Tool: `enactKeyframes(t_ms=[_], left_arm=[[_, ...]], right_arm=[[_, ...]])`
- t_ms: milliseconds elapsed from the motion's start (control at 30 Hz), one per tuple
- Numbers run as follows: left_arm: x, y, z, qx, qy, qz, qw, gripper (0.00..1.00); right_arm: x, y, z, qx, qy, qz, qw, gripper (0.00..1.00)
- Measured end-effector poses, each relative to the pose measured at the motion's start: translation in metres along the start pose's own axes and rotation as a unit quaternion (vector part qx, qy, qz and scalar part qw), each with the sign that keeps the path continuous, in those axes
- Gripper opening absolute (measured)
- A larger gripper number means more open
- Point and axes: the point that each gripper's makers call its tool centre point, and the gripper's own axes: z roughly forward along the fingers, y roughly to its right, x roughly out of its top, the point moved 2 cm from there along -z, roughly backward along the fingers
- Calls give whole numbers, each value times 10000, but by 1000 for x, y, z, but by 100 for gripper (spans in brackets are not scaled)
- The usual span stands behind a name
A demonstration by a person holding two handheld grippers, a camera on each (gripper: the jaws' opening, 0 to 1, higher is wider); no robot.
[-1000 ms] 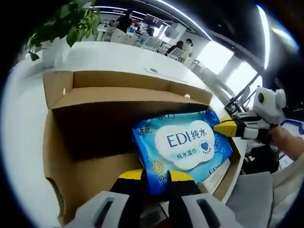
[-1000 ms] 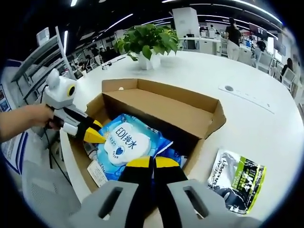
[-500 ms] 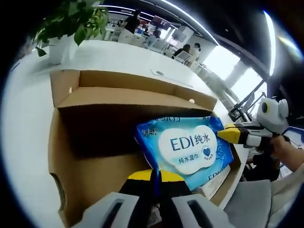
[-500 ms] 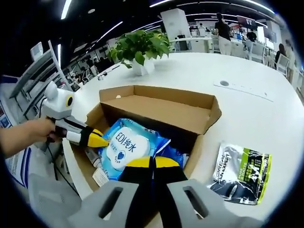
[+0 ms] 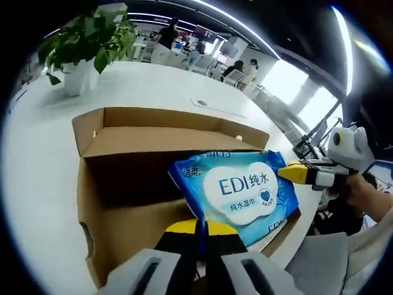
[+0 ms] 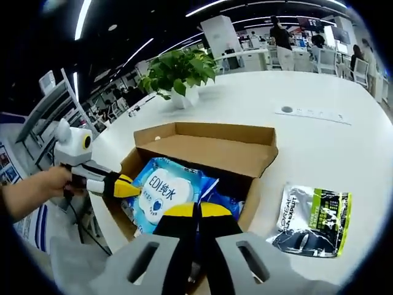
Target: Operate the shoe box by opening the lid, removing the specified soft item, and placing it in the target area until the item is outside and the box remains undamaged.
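An open brown cardboard box (image 5: 123, 206) (image 6: 209, 146) sits on a white table. A blue pack of wet wipes (image 5: 236, 190) (image 6: 164, 187), marked EDI, is tilted up above the box opening. My left gripper (image 5: 201, 227) is shut on the pack's near edge, and it enters the right gripper view from the left (image 6: 118, 184), its yellow tips at the pack's side. My right gripper (image 6: 196, 210) is shut on the pack's opposite corner; its yellow tip (image 5: 293, 173) meets the pack's right edge. A second blue pack (image 6: 226, 204) lies deeper in the box.
A silver and green pouch (image 6: 313, 216) lies on the table (image 6: 344, 141) right of the box. A potted plant (image 5: 92, 37) (image 6: 175, 72) stands beyond the box, with a round socket (image 6: 287, 110) nearby. The box sits near the table's edge. People and desks are far behind.
The left jaws have closed tight on the pack's edge. The pack has come up higher over the box between both grippers, and both cameras have pulled back and up.
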Motion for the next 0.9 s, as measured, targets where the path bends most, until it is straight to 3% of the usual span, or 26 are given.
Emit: enactKeyframes(t_ms=[467, 900], left_arm=[[21, 25, -19, 74, 305, 54, 9995, 1], [35, 61, -12, 47, 397, 206, 9990, 1]], right_arm=[[18, 4, -23, 92, 361, 348, 9987, 0], [24, 25, -51, -44, 510, 608, 9968, 0]])
